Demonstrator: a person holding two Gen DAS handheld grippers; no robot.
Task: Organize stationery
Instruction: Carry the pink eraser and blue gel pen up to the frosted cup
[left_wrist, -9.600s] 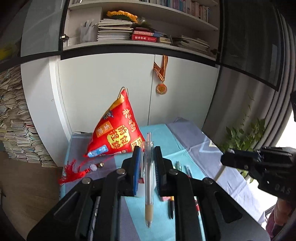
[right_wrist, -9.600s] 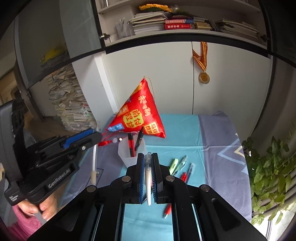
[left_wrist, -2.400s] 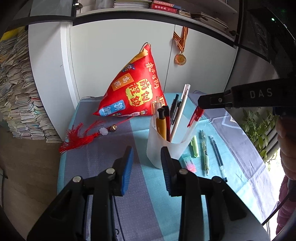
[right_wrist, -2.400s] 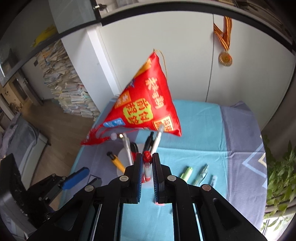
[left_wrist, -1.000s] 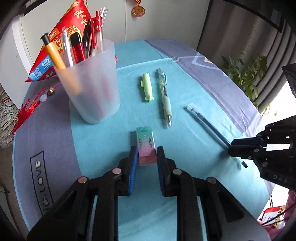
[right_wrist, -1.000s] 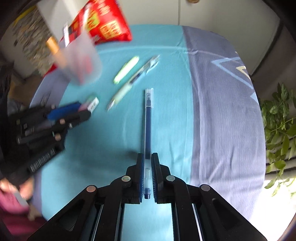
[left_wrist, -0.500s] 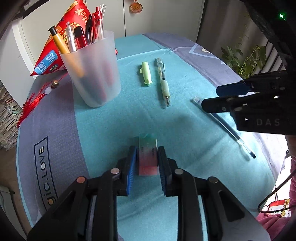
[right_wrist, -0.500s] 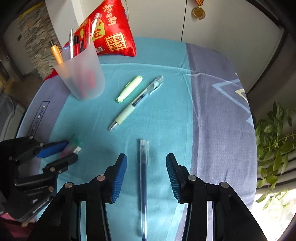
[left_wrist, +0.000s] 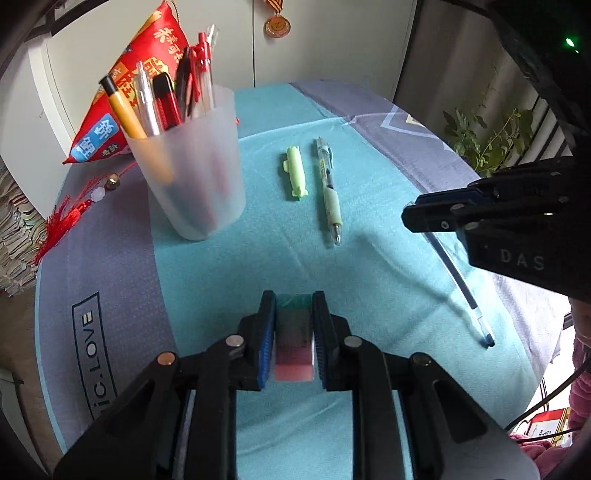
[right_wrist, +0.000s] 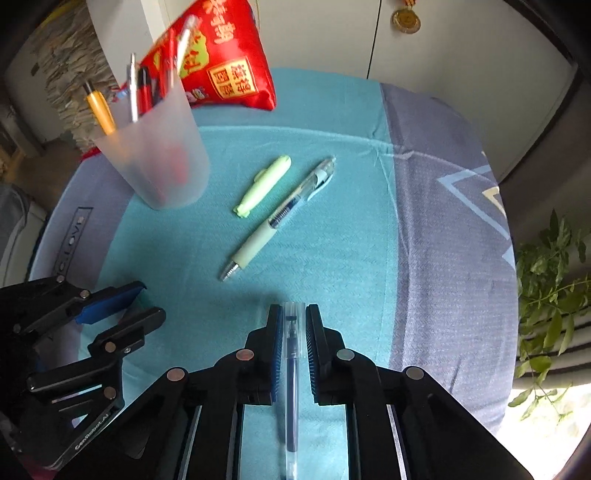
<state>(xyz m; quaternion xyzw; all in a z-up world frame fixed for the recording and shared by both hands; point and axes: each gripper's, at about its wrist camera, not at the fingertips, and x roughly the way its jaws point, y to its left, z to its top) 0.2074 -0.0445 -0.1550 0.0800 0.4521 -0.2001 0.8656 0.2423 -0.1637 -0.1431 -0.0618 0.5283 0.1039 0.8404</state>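
While both tools hover low over the teal cloth of the bench, the frosted cup serves as the marker for everything else. On the near side of the cup and a little to its right, the left hand-held gripper is closing on an eraser, its blue pads against the two long sides. The eraser's long axis runs along the fingers: green end away from the camera, pink end toward it.

Well to the right of the cup, the right hand-held gripper has its jaws narrow and closing on a gel pen, whose clear barrel nearly fills the gap between the pads. The pen lies lengthwise along the fingers; from the left wrist view it slants down away from the cup, with its slim tip touching the cloth.

Between the cup and that pen lie two loose pieces – a pale green highlighter just right of the cup, and beside it a clear pen with a green grip, tip pointing to the near side. The cup already stands full of upright pens.

Behind the cup leans a red printed pouch, with a red tassel trailing off to the cup's left. A medal hangs on the white cabinet beyond, and a leafy plant stands off the bench, far right of the cup.
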